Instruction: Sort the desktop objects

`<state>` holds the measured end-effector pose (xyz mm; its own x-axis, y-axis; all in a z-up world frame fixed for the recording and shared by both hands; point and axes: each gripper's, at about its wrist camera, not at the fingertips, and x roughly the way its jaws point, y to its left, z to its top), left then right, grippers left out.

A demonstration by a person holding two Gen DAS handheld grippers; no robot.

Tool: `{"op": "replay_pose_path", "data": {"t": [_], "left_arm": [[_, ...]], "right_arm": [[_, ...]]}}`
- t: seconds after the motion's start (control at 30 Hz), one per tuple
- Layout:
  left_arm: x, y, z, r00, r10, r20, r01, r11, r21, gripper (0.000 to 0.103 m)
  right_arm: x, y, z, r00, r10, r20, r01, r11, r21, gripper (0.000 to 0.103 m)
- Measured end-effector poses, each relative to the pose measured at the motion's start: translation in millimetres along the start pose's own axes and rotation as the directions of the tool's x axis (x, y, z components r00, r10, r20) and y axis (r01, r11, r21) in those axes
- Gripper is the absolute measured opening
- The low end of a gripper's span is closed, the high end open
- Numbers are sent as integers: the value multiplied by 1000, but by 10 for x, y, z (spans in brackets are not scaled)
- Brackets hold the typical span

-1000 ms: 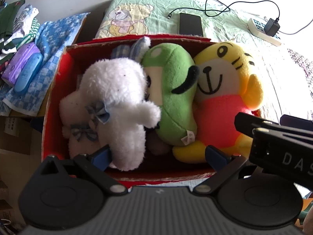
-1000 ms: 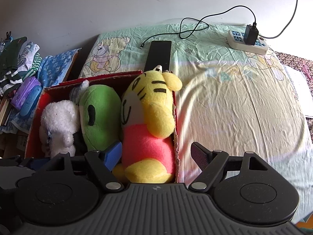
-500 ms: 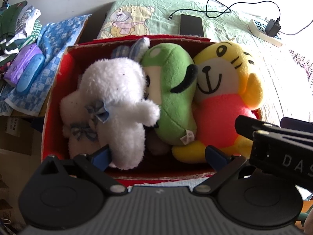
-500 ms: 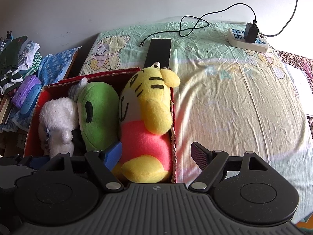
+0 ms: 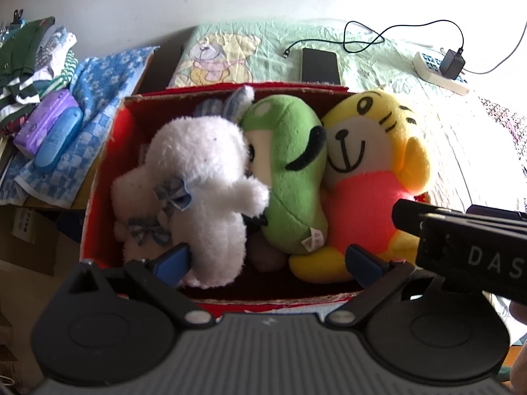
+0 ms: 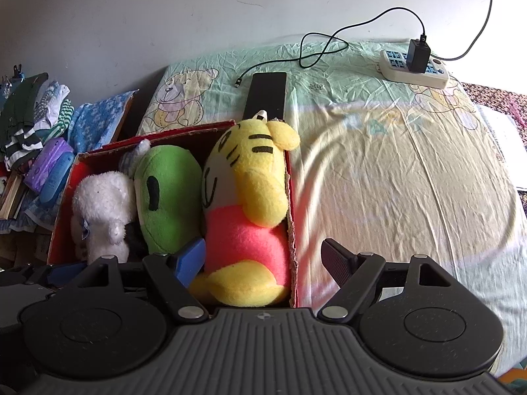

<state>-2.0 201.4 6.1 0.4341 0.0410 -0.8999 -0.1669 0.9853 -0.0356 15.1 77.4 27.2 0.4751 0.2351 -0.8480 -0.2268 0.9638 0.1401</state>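
Filling a red cardboard box (image 5: 102, 177) at the centre of the left wrist view, three plush toys lay packed shoulder to shoulder: a white plush (image 5: 197, 177) at left, a green plush (image 5: 290, 171) in the middle, and a yellow tiger plush (image 6: 250, 204) pressed against the box's right wall. I judged all three light, soft and easily squashed, unlikely to slip or break; the tiger's pink belly or the white toy's thick body offered the fullest hold. My left gripper (image 5: 268, 260) hovered at the box's near rim with its jaws spread wide and empty. My right gripper (image 6: 263, 256) was likewise wide and empty, straddling the box's right wall beside the tiger. The letters "DAS" showed on the right gripper's body at the lower right of the left wrist view; a small tag on the green toy was unreadable. Beyond, a dark phone (image 6: 266, 93) and power strip (image 6: 415, 69) lay on the cartoon-print sheet (image 6: 395, 171).
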Motion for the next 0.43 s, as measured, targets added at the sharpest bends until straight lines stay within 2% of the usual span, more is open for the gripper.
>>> {"op": "replay_pose_path", "data": {"t": [0.1, 0.2, 0.3, 0.43], "left_arm": [[-12, 6, -9, 1000, 4, 10, -4, 1000, 3, 100], [-37, -4, -38, 998, 50, 49, -50, 999, 9, 100], [-39, 33, -45, 999, 5, 42, -5, 1000, -4, 100], [-65, 25, -57, 998, 2, 57, -1, 1000, -9, 99]], "right_arm": [[-4, 5, -9, 1000, 5, 0, -5, 1000, -1, 80], [-26, 23, -20, 1000, 9, 7, -9, 1000, -5, 80], [-53, 32, -26, 1000, 10, 17, -10, 1000, -3, 80], [-63, 27, -26, 1000, 8, 23, -8, 1000, 3, 80]]}}
